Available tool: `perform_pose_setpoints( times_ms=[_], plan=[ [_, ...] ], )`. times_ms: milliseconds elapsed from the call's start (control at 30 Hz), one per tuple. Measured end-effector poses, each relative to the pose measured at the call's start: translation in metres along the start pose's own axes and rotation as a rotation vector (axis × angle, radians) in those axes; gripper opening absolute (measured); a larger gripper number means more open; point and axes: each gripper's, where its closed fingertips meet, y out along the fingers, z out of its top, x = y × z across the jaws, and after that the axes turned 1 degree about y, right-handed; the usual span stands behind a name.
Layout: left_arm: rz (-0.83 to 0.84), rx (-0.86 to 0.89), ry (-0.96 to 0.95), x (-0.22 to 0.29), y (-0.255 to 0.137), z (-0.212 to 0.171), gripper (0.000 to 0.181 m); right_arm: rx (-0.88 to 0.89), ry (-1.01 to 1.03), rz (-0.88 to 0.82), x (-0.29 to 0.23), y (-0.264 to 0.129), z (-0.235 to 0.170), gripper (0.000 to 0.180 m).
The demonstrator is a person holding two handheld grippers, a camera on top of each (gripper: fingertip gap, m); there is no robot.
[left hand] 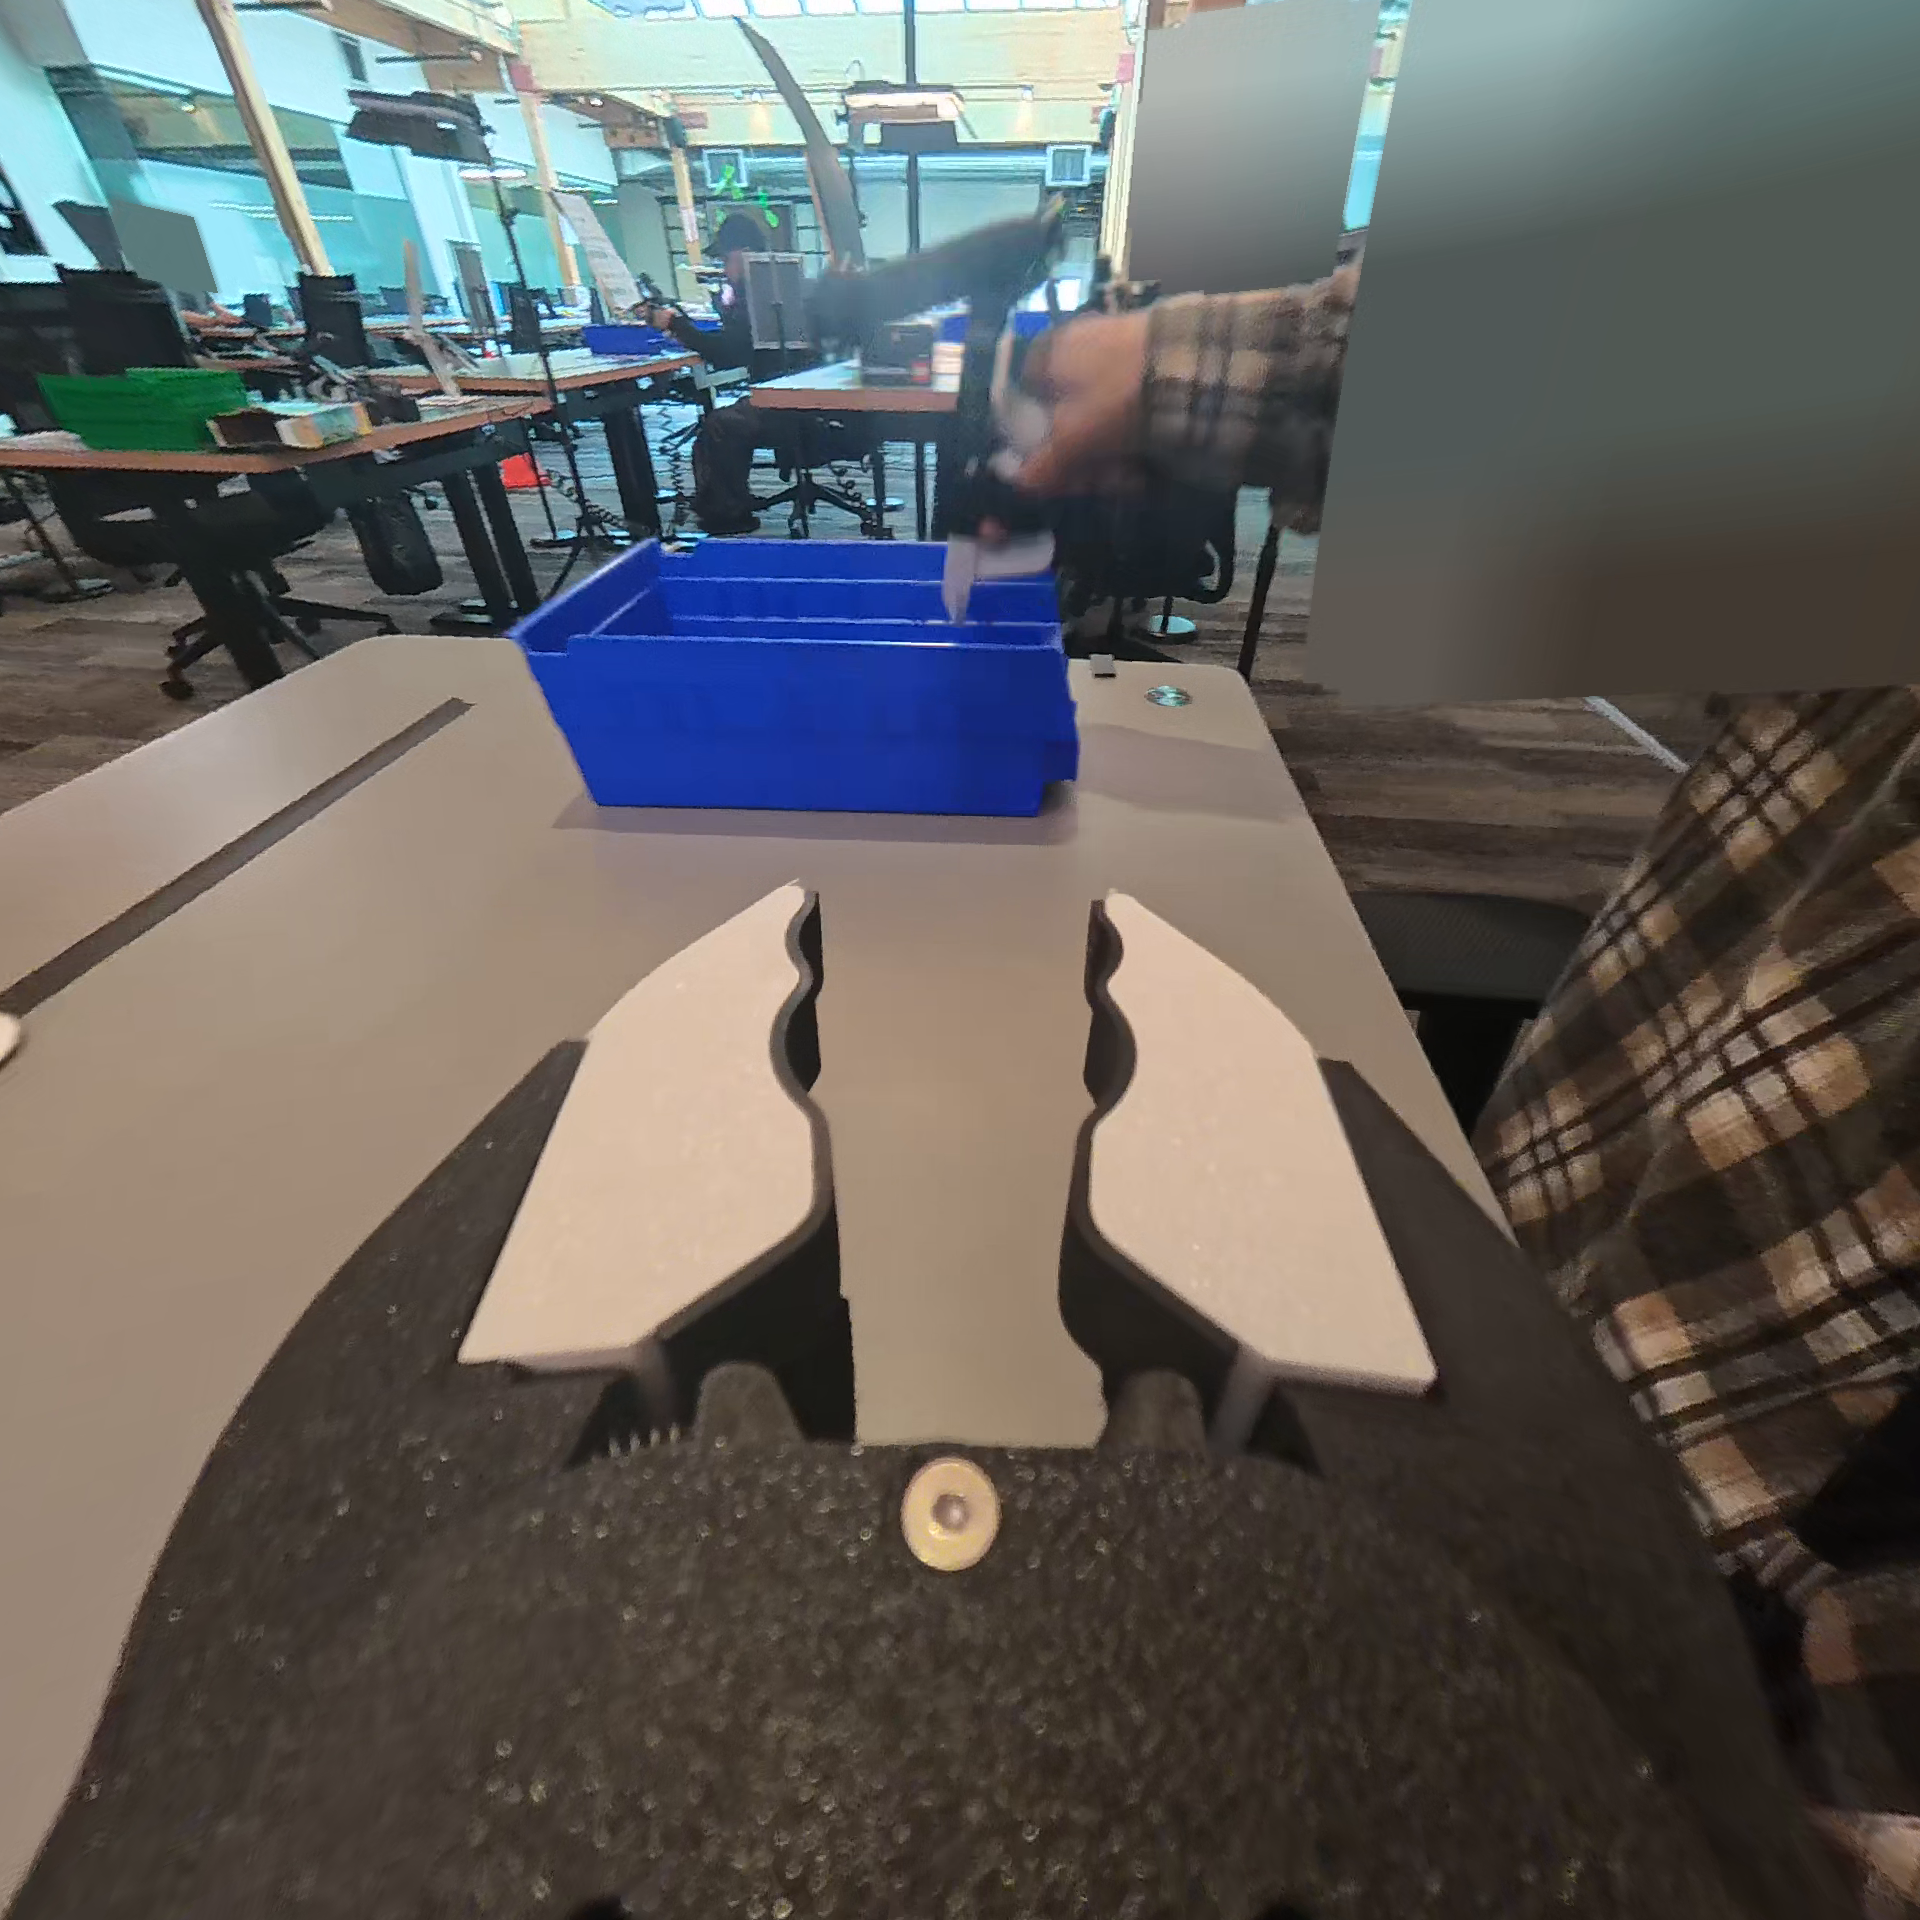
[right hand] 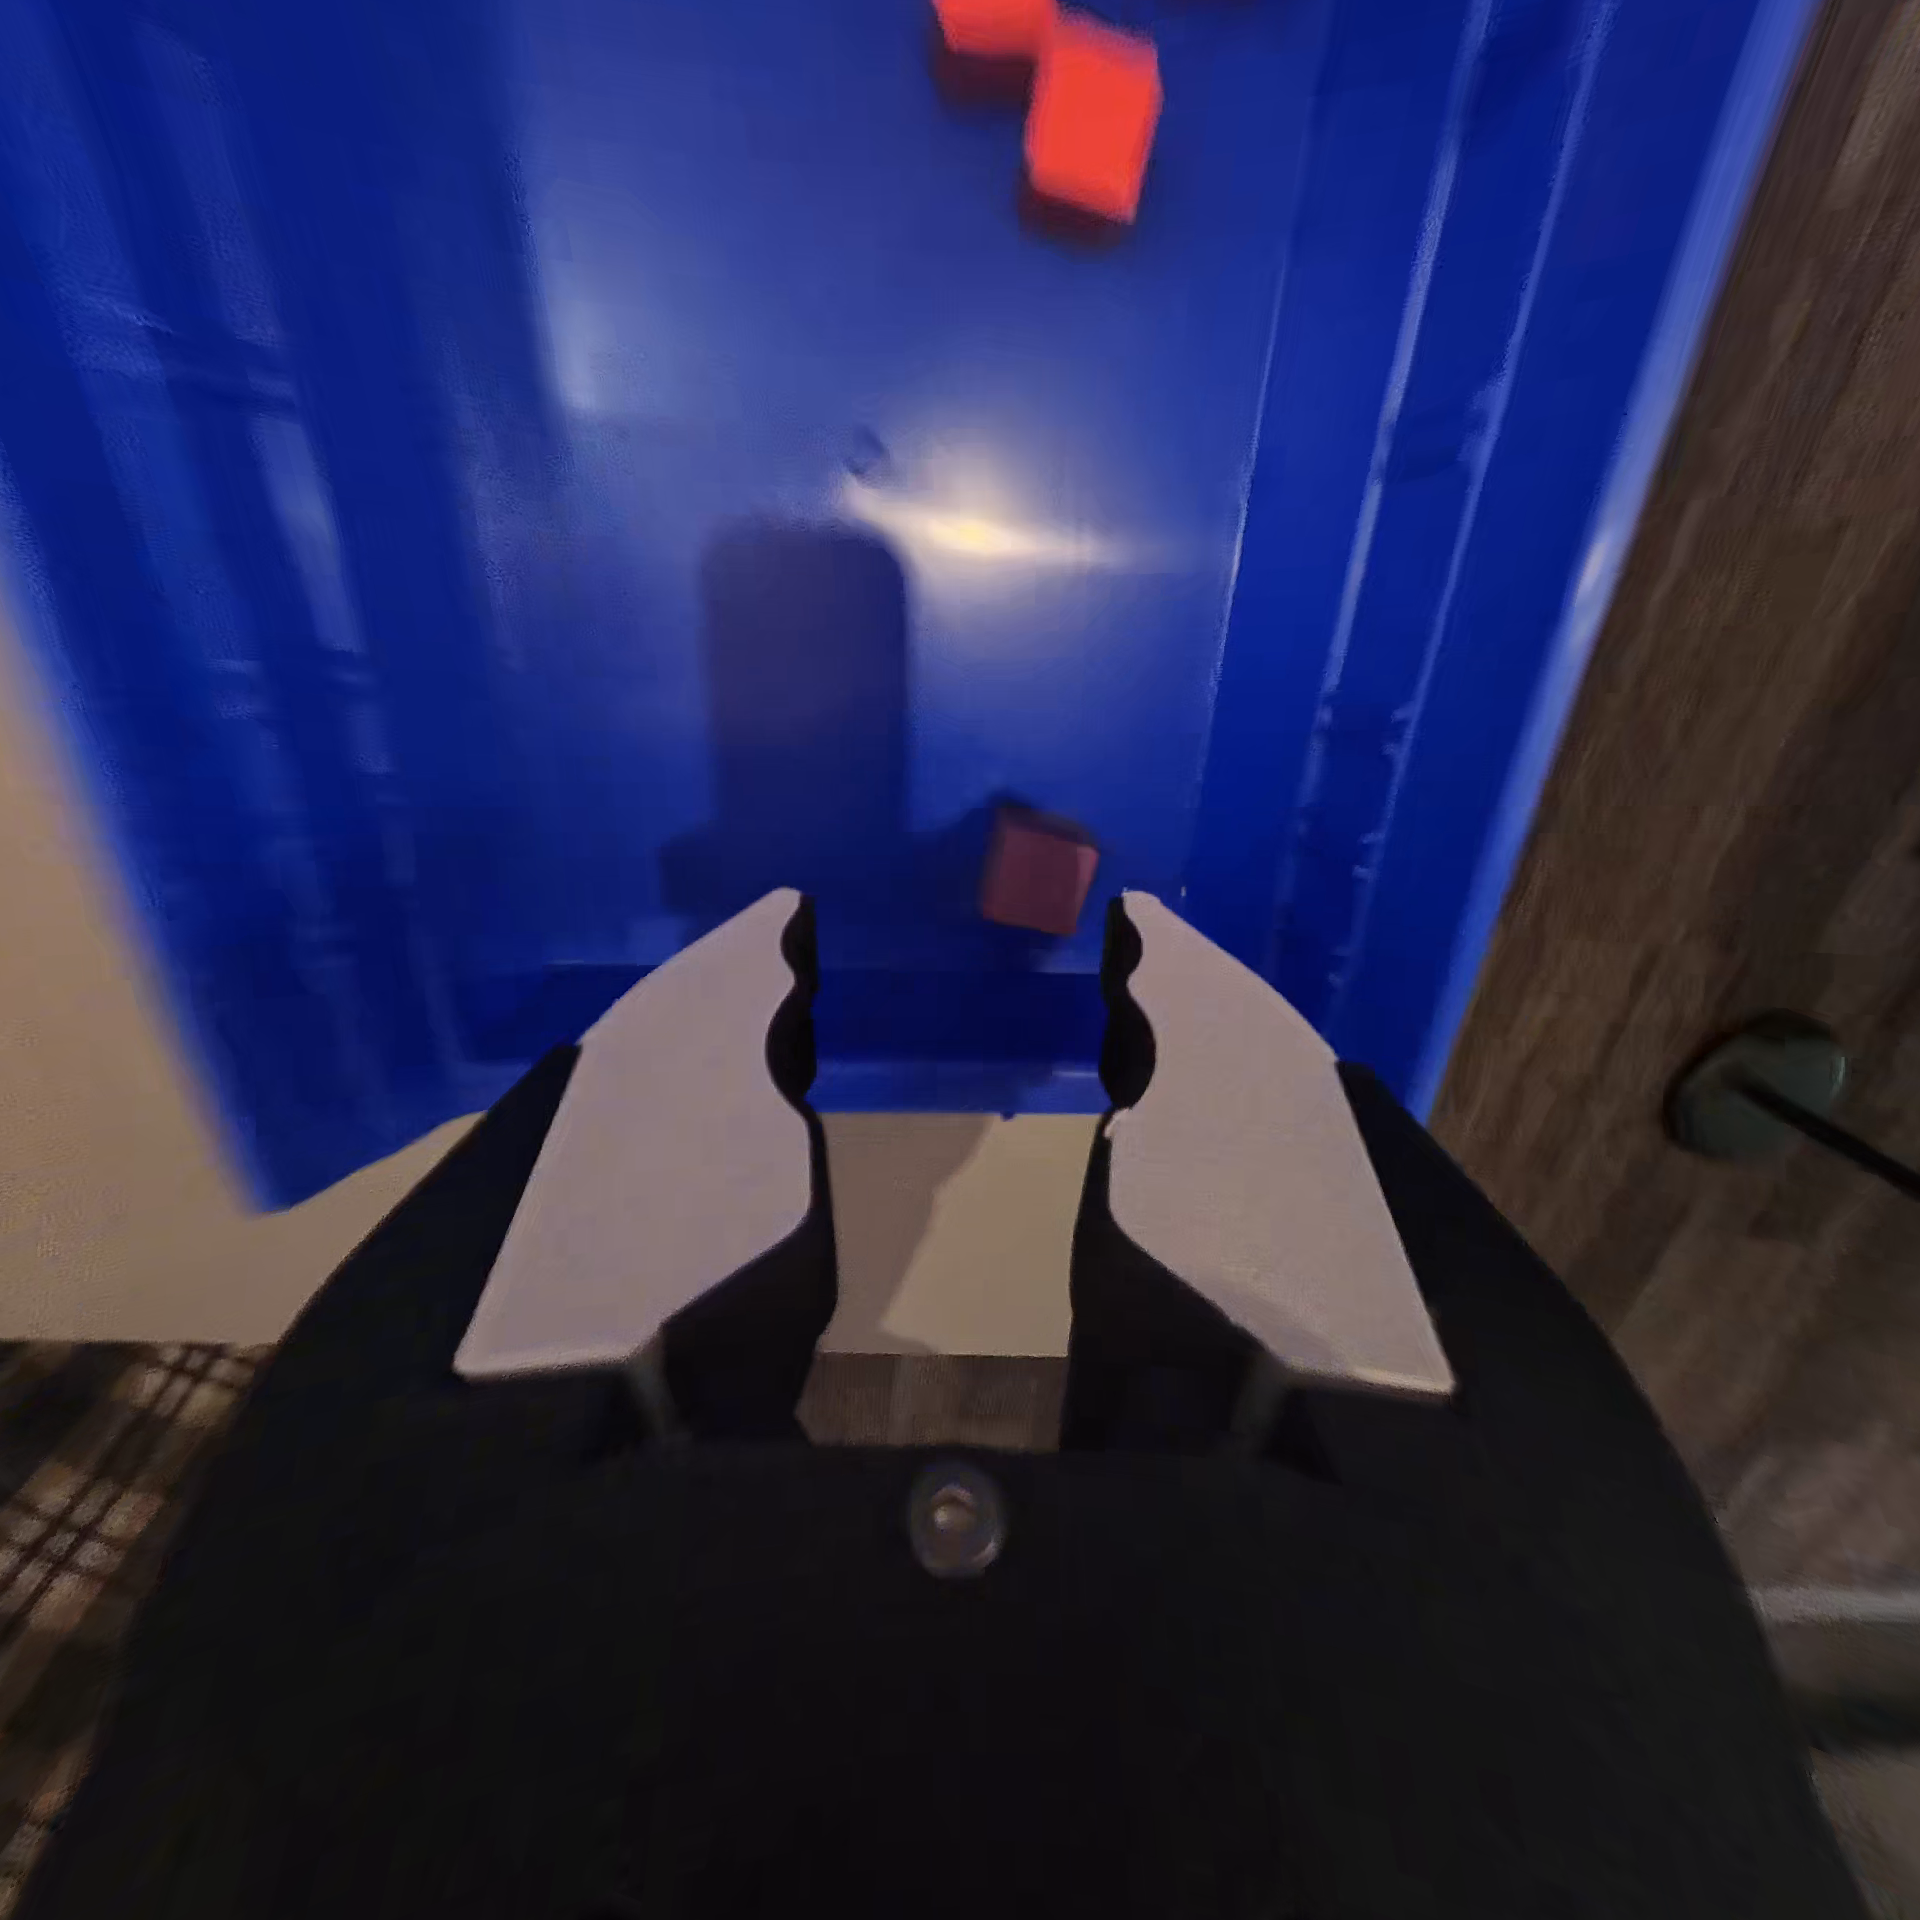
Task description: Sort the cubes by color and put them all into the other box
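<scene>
A blue box (left hand: 810,727) stands at the far end of the grey table (left hand: 312,935). My left gripper (left hand: 951,914) is open and empty, low over the table, short of the box. In the left wrist view my right gripper (left hand: 971,582) hangs over the box's right end, pointing down. In the right wrist view the right gripper (right hand: 961,914) is open and empty above the inside of the blue box (right hand: 623,520). A red cube (right hand: 1039,873) lies on the box floor just past the fingertips. Two more red cubes (right hand: 1086,135) lie at the far end.
The table's right edge (left hand: 1351,883) drops to wood-look floor (right hand: 1714,727). A person's plaid sleeve (left hand: 1714,1143) is at the right. A dark slot (left hand: 239,842) runs along the table's left. Other desks, chairs and a seated person are in the background.
</scene>
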Motion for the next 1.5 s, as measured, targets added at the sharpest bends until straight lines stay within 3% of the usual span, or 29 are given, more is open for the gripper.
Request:
perform_pose_setpoints(
  times_ms=[133,267,367,433,600,767,933,1167,1500],
  plan=[
    [0.155,-0.067,0.018,-0.027,-0.041,0.005,0.049,0.34,-0.193,0.1,-0.071,-0.09,0.035,0.053],
    [0.412,-0.348,0.084,-0.059,-0.151,0.006,0.052,0.615,-0.417,0.283,-0.168,-0.142,0.032,0.055],
    [0.581,-0.66,0.035,-0.076,-0.262,-0.005,0.053,0.688,-0.537,0.433,-0.227,-0.142,0.023,0.054],
    [0.604,-0.821,-0.062,-0.073,-0.325,-0.013,0.054,0.656,-0.588,0.544,-0.258,-0.13,0.017,0.056],
    [0.503,-1.121,-0.213,-0.056,-0.42,-0.044,0.046,0.588,-0.645,0.691,-0.301,-0.106,0.016,0.058],
    [0.321,-1.36,-0.303,-0.047,-0.451,-0.102,0.033,0.553,-0.676,0.696,-0.321,-0.102,0.018,0.057],
    [0.239,-1.53,-0.364,-0.045,-0.477,-0.157,0.033,0.528,-0.689,0.619,-0.32,-0.098,0.014,0.06],
    [0.247,-1.449,-0.392,-0.056,-0.468,-0.166,0.032,0.517,-0.664,0.614,-0.317,-0.099,0.009,0.062],
    [0.212,-1.513,-0.427,-0.051,-0.468,-0.188,0.031,0.515,-0.669,0.596,-0.317,-0.1,0.008,0.065]
  ],
)
